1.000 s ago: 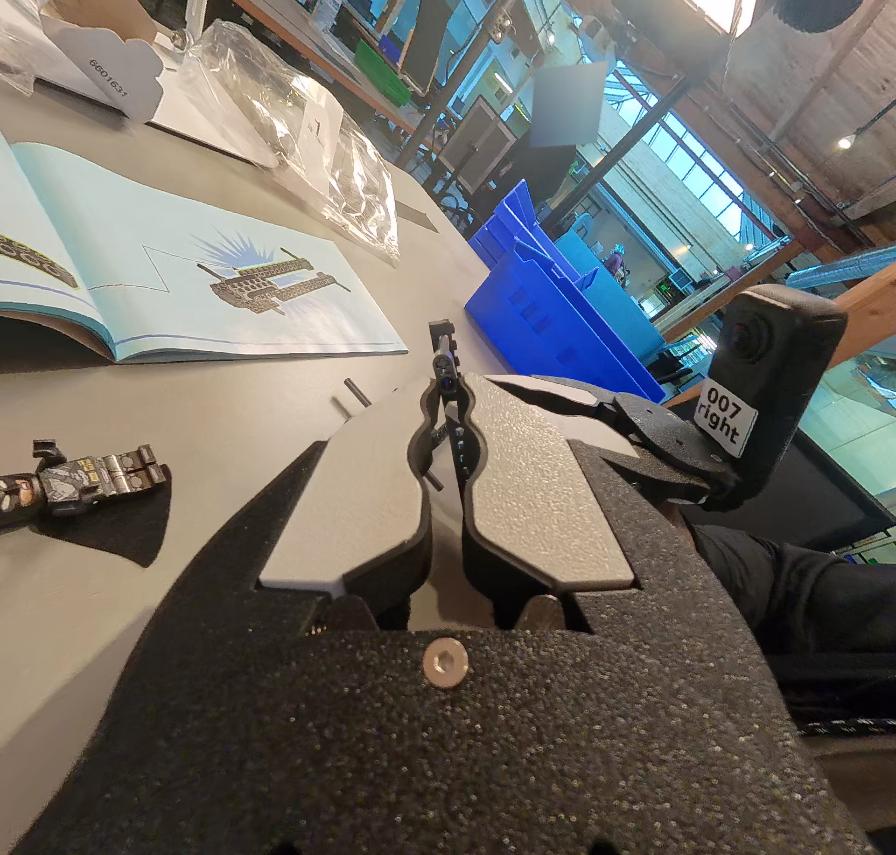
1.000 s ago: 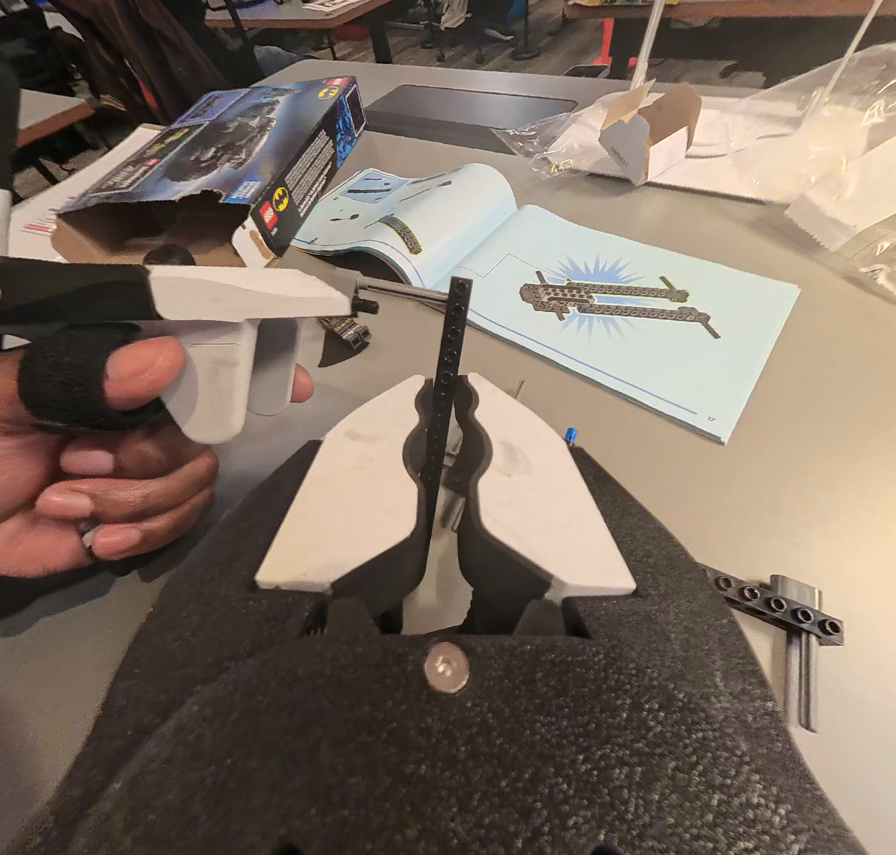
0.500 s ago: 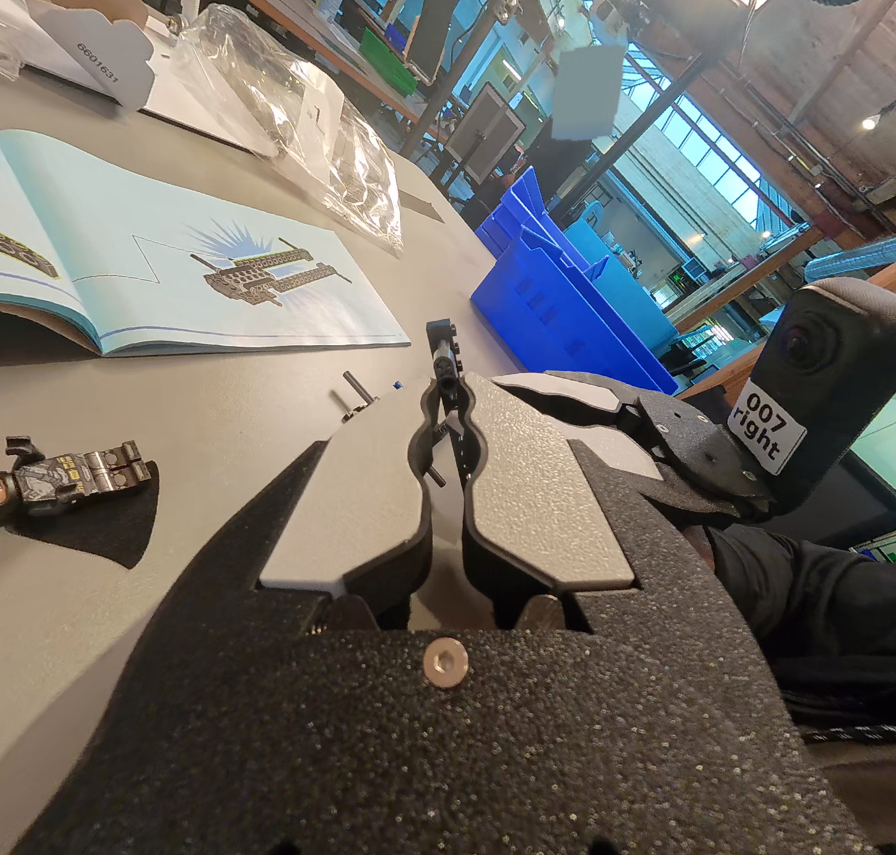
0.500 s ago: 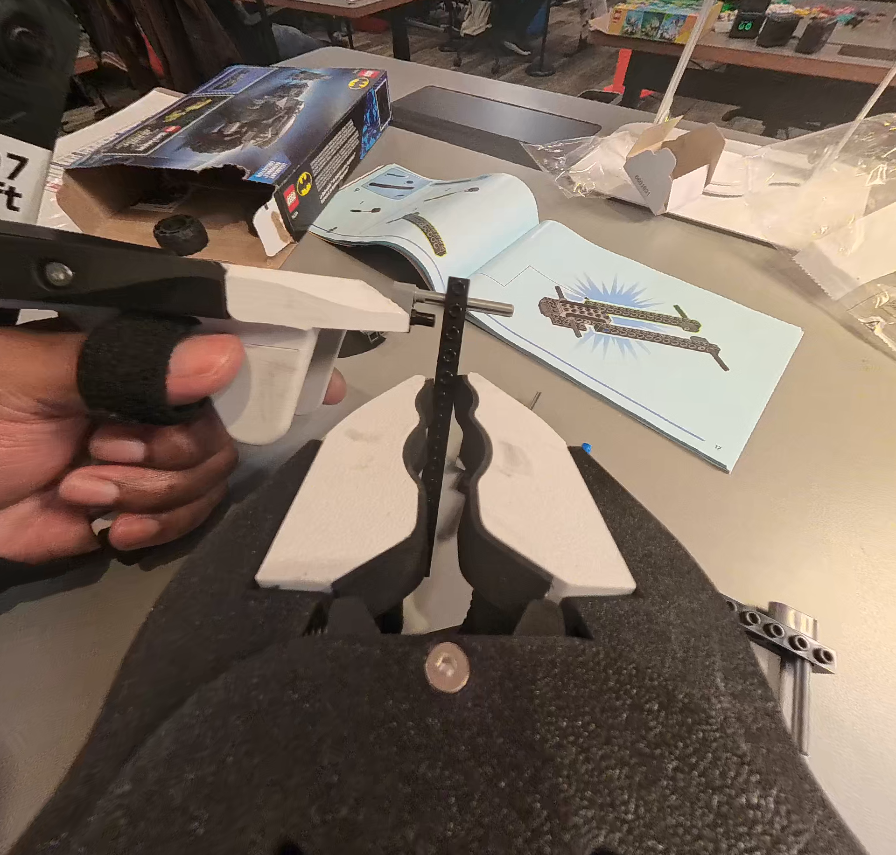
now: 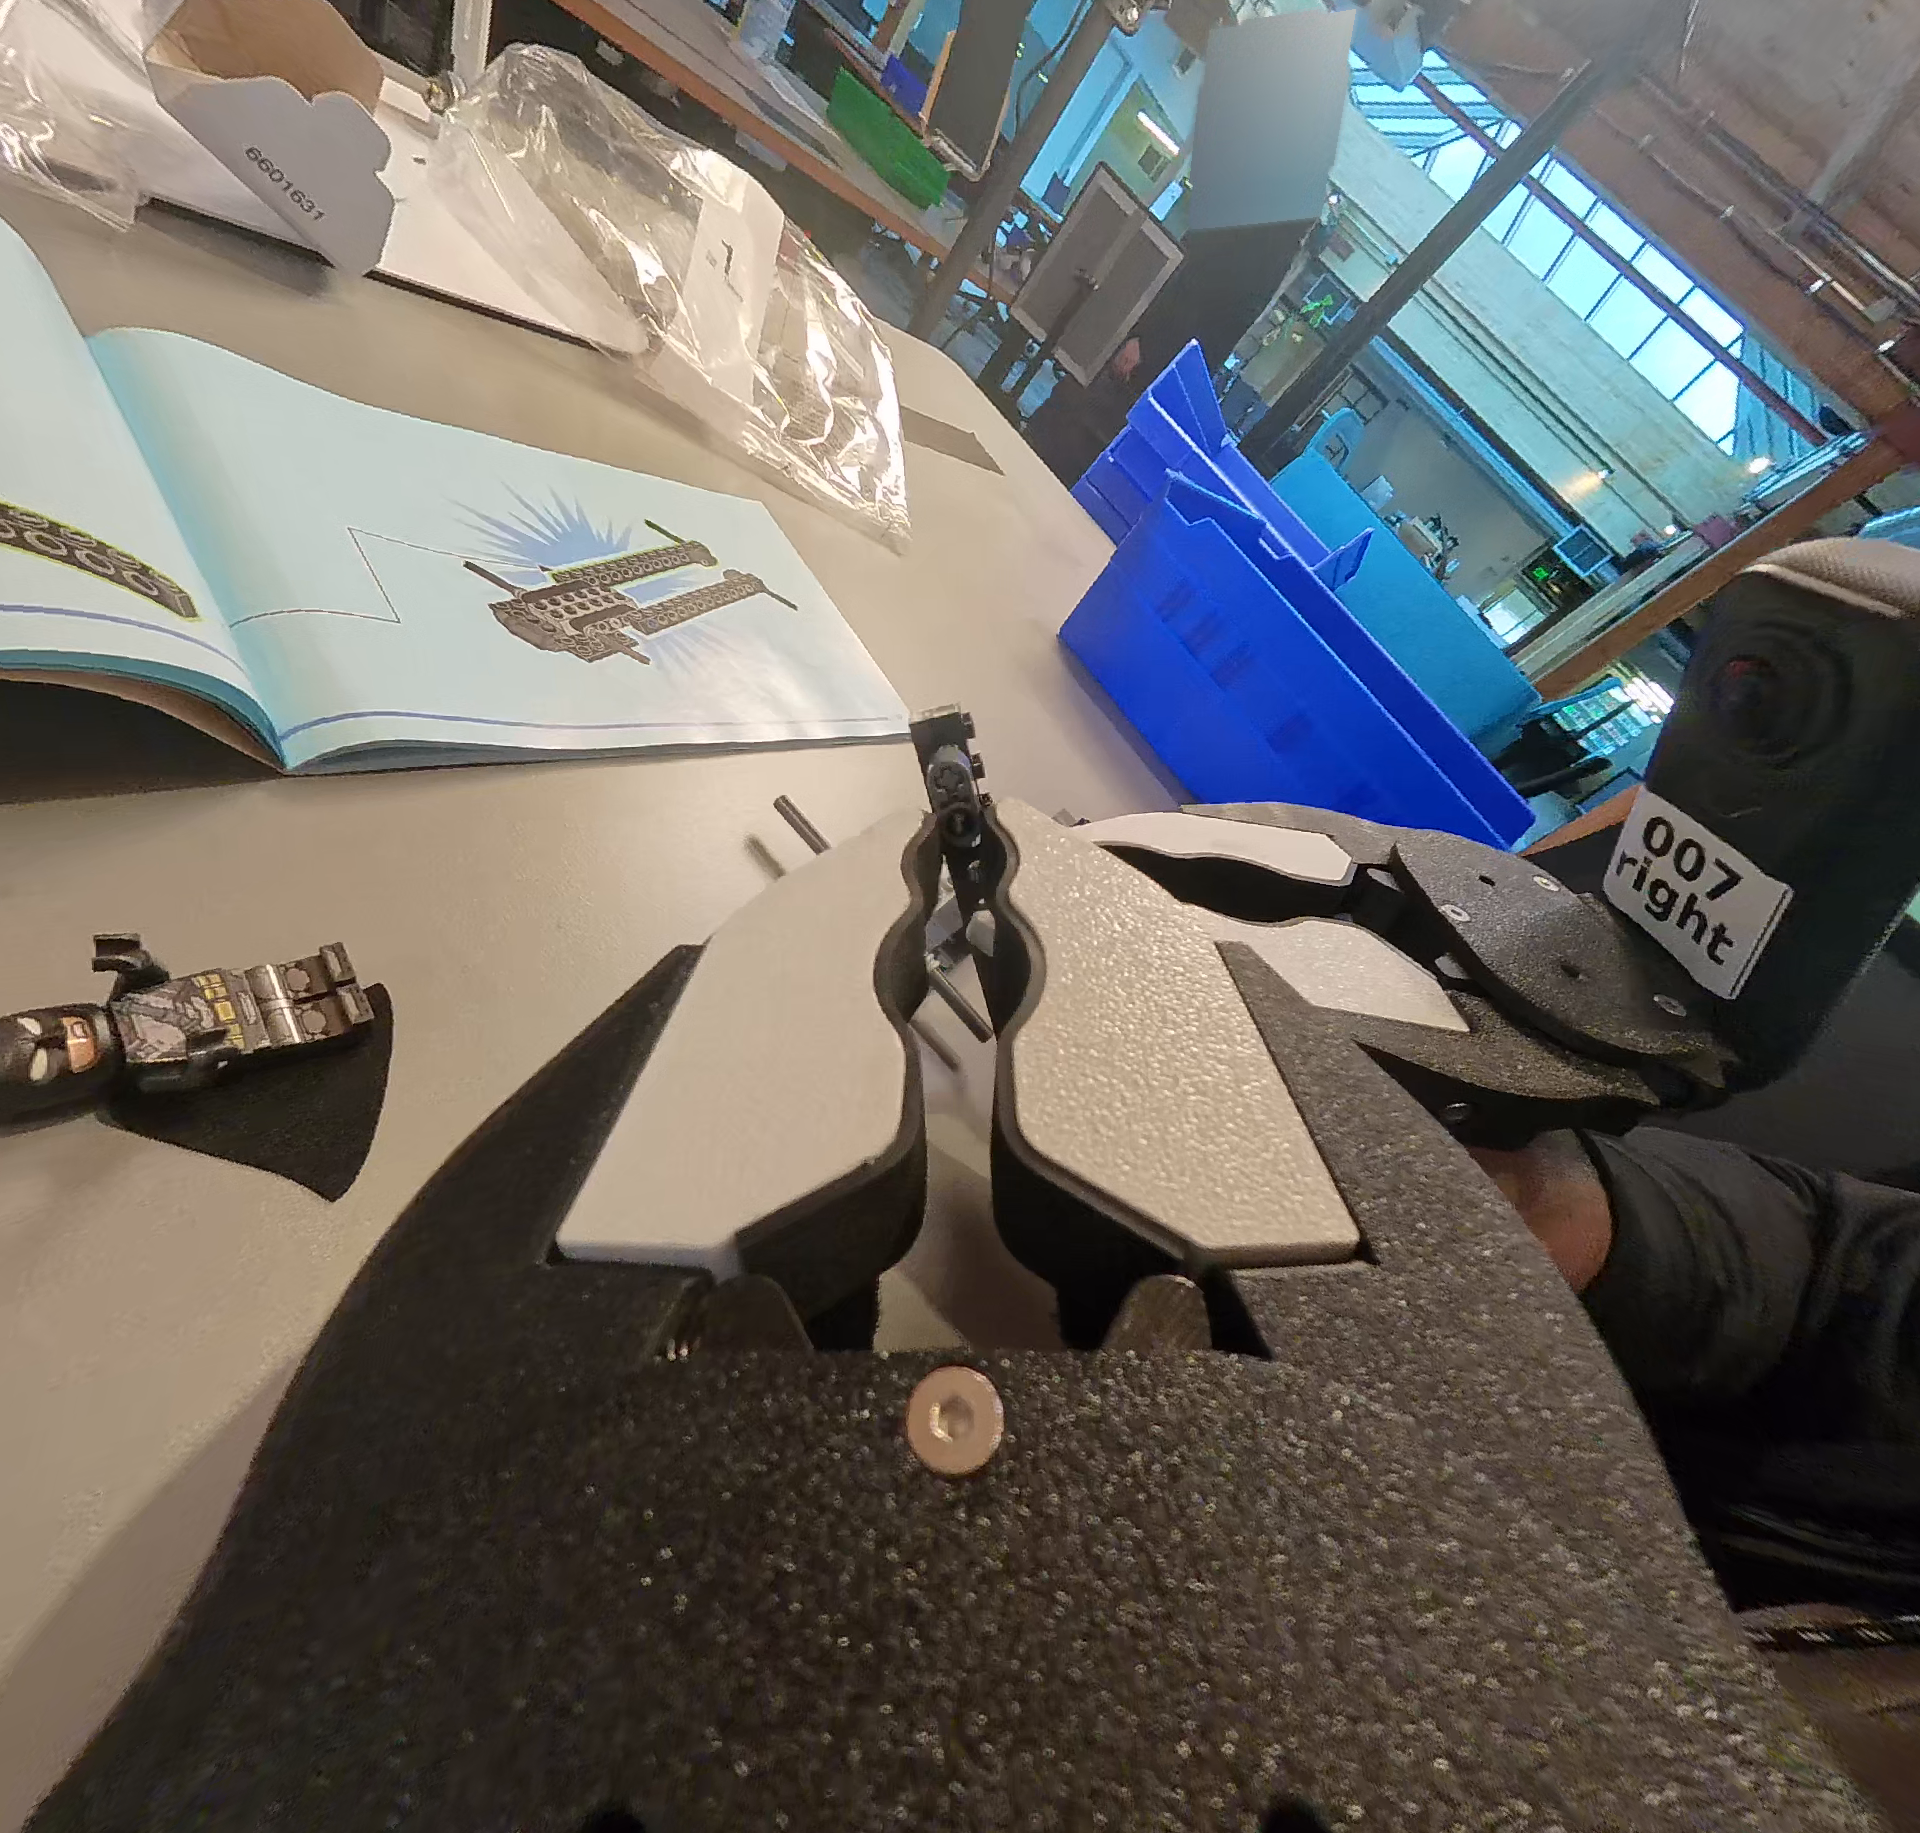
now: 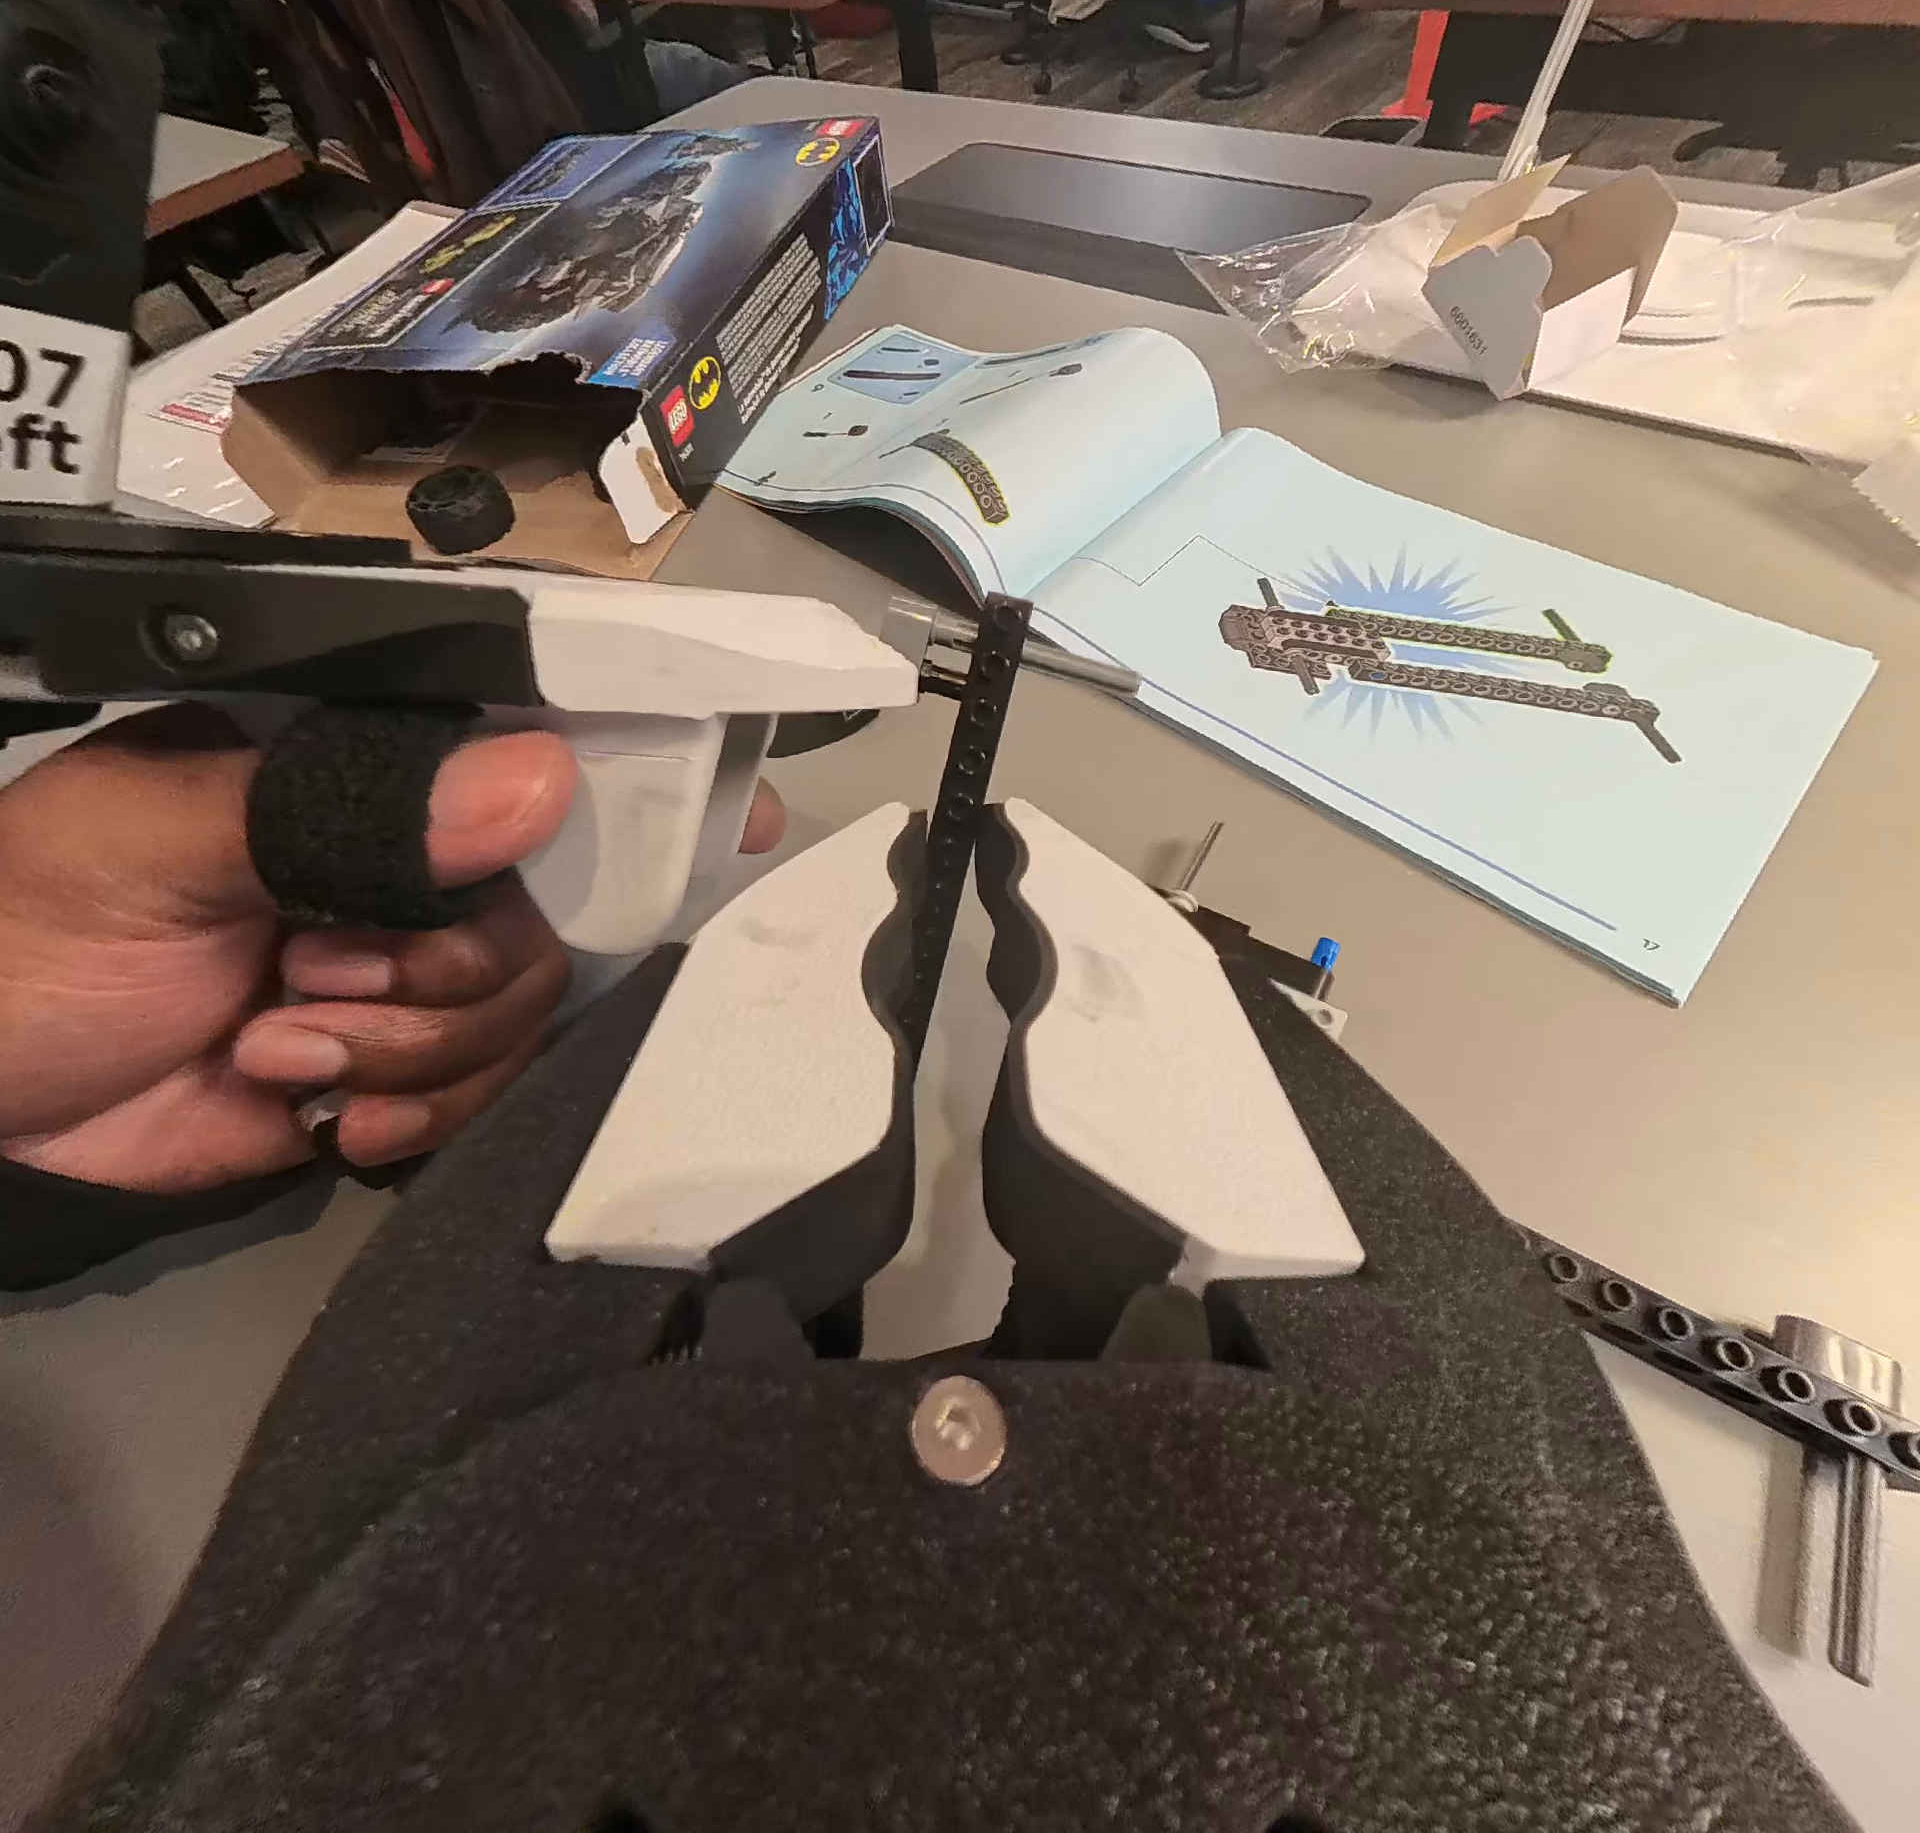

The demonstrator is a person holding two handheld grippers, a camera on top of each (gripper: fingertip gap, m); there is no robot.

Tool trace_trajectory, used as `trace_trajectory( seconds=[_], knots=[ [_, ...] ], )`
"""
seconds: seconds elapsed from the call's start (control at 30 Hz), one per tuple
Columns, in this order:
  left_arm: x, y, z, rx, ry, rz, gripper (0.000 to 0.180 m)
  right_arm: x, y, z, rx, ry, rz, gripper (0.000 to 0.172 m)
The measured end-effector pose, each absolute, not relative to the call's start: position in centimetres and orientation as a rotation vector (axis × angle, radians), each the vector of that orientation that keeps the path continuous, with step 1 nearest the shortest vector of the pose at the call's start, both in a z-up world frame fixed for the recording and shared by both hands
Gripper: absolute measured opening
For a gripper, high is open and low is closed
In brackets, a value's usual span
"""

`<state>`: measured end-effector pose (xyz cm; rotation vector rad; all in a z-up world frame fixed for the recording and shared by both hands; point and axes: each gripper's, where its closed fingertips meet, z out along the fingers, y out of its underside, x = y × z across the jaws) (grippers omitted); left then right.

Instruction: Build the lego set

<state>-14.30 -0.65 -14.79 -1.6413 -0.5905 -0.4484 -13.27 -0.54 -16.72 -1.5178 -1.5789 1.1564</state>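
Right wrist view: right tongs (image 6: 951, 827) clamp black beam (image 6: 971, 744); left tongs (image 6: 914, 656) grip grey axle (image 6: 1081, 666).

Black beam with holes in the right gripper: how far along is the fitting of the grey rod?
Done: the grey rod already passes through the top hole of the black beam, sticking out the far side. In hand: the right gripper clamps the beam upright; the left gripper grips the rod's near end. Left: another beam and loose pins lie on the table.
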Motion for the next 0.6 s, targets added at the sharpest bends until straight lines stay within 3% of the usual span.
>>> trace_trajectory(
  seconds=[0.6],
  knots=[
    [-14.01, -0.56, -13.97, -1.694, -0.446, -0.329, 0.014, -13.33, -0.93, -16.43, -1.747, -1.474, 1.597, 0.009]
  ],
)
